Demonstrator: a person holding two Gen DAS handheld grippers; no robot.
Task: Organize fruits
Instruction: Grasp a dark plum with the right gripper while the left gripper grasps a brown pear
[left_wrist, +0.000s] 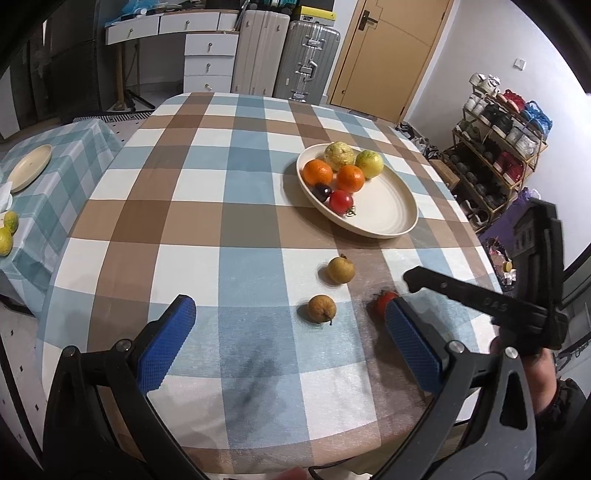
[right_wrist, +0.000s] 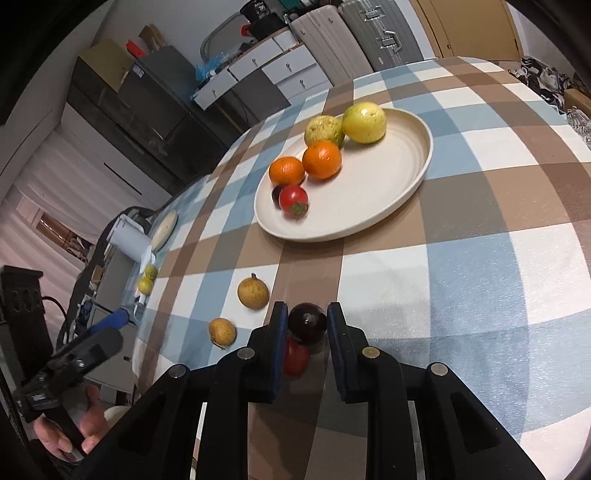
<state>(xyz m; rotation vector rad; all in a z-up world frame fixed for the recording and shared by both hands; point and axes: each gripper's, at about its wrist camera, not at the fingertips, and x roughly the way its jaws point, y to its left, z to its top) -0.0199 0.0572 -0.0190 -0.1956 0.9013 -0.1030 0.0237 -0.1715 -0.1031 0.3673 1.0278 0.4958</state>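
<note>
Pinching dark plum (right_wrist: 307, 325), right gripper (right_wrist: 305, 314) clenched; left gripper (left_wrist: 291, 325) spread wide, empty.

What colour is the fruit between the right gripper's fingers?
Very dark purple, nearly black: the plum in the right gripper. It shows best in the right wrist view.

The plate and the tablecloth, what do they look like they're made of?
Plate: looks like matte cream ceramic or perhaps a plastic composite. Its surface is dull and shows faint concentric rings, with no sharp glare. The look alone cannot settle which.

Tablecloth: woven fabric, matte. A fine thread texture shows in the near checks, and it drapes softly over the table edge.
</note>
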